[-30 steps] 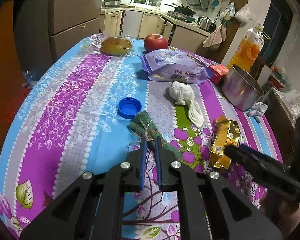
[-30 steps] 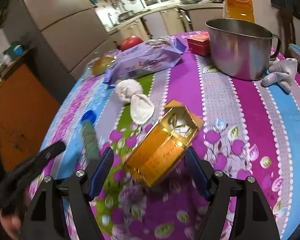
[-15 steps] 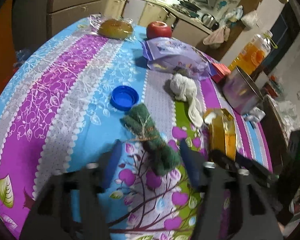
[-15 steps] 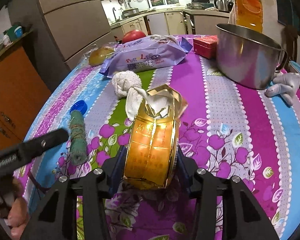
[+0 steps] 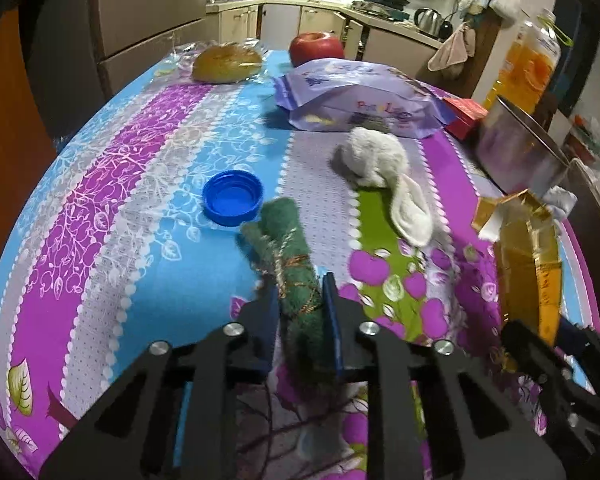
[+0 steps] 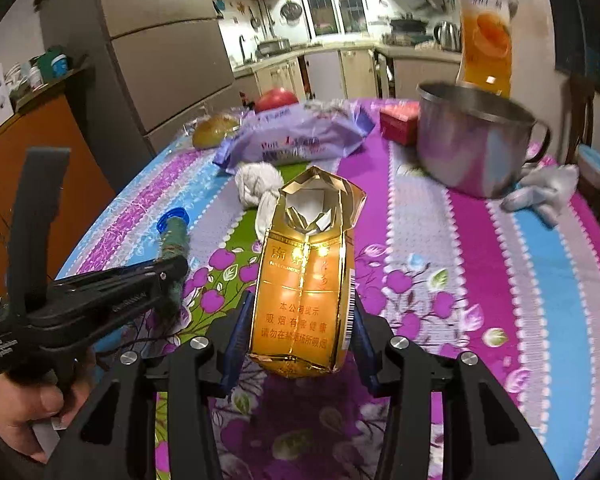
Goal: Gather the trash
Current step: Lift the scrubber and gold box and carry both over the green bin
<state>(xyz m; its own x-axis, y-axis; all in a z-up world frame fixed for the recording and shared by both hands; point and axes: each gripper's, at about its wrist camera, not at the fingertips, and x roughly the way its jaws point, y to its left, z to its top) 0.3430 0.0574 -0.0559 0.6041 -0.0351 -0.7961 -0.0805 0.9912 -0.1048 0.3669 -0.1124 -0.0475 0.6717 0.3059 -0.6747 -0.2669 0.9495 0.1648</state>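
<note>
the left gripper [image 5: 300, 304] has the near end of a green rolled cloth [image 5: 290, 264] between its two blue pads, and its jaws are closing on it; the pads sit against both sides of the roll. the far end of the roll reaches out over the flowered tablecloth [image 5: 112, 216] and stops just beside a blue bottle cap [image 5: 233, 197] lying open side up. the right gripper [image 6: 300, 332] grips a gold cigarette pack [image 6: 306, 280] by its lower sides, with the pack standing upright and its torn top open toward the far end of the table. both grippers point downward at a slant toward the table.

the right wrist view shows the left gripper from the side, a black tool with a tall grip held in a hand [image 6: 24, 408] at the lower left, its nose on the green roll. the left wrist view shows the gold pack at its right edge, raised on end, with the dark body of the right tool below it.

beyond both lie a knotted white cloth [image 5: 384, 168], a purple snack bag [image 5: 360, 100], a red apple [image 5: 316, 46], a wrapped bun [image 5: 226, 62], a small red box [image 6: 398, 122], a steel pot [image 6: 470, 144] and an orange drink bottle [image 6: 486, 40]. only the right wrist view shows clearly the grey rag [image 6: 544, 188] touching the pot's near side.
</note>
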